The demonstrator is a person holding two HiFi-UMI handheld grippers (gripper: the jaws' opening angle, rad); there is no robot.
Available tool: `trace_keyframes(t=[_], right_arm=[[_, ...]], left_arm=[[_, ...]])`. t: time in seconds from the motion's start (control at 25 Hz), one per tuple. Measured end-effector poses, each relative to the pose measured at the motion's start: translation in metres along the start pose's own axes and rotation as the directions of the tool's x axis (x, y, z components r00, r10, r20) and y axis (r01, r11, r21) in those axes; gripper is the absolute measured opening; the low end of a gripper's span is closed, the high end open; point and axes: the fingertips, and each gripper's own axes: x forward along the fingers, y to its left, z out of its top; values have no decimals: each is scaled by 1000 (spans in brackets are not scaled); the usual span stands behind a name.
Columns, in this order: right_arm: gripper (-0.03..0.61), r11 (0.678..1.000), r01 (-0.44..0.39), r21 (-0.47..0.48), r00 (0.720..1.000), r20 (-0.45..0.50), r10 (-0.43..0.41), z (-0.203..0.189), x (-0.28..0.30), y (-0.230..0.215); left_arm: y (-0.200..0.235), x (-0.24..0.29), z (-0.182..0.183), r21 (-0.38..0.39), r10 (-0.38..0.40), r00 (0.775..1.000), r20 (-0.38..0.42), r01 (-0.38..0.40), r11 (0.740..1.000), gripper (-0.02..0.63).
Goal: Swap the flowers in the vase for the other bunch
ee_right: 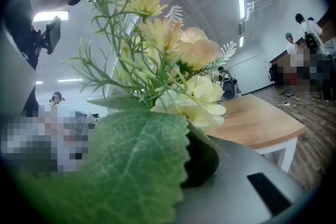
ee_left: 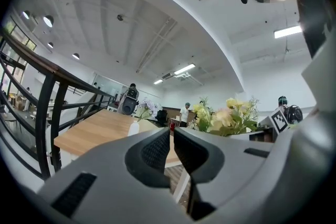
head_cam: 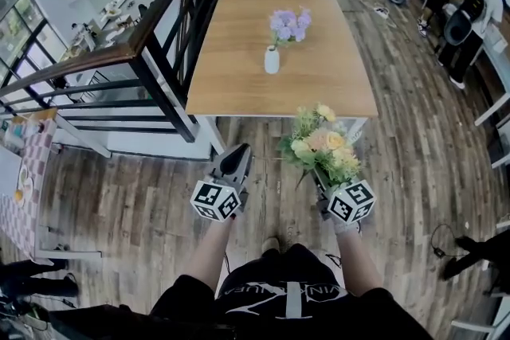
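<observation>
Left gripper (ee_left: 172, 145) jaws together, nothing between them, right gripper (head_cam: 322, 184) jaws clamped on stems of yellow bunch (head_cam: 323, 146), blooms upright, both grippers short of near edge of wooden table (head_cam: 239, 52), white vase (head_cam: 272, 60) holding purple flowers (head_cam: 288, 22) mid-table, farther off.

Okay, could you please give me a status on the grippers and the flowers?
Left gripper shut, empty. Right gripper shut on yellow bunch. Purple flowers in white vase on table, not yet swapped. Nothing in the way ahead.
</observation>
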Motion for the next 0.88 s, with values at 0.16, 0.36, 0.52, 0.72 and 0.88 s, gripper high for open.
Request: trace_keyframes(t=[0.16,0.36,0.52,0.72,0.88], right_arm=[[58,1000,6,2,1000,0,-6,3,6,-8],[58,1000,4,-1,1000,5,-4,11,19,-23],[58,1000,-16,-1,1000,9,16,20,36,-40],[58,1000,-26,1,1000,-2,26,27,60,-66],[58,1000,-26,1,1000,-5,26,32,81,-90]], left_arm=[[5,2,-3,-13,7,1000,-5,-7,1000,26],[16,15,-2,-13,13,1000,-4,-13,1000,26],[26,40,5,-8,20,1000,2,-20,1000,26],[40,72,6,-12,27,1000,1,-27,1000,26],[58,100,7,-11,29,1000,2,-29,1000,26]])
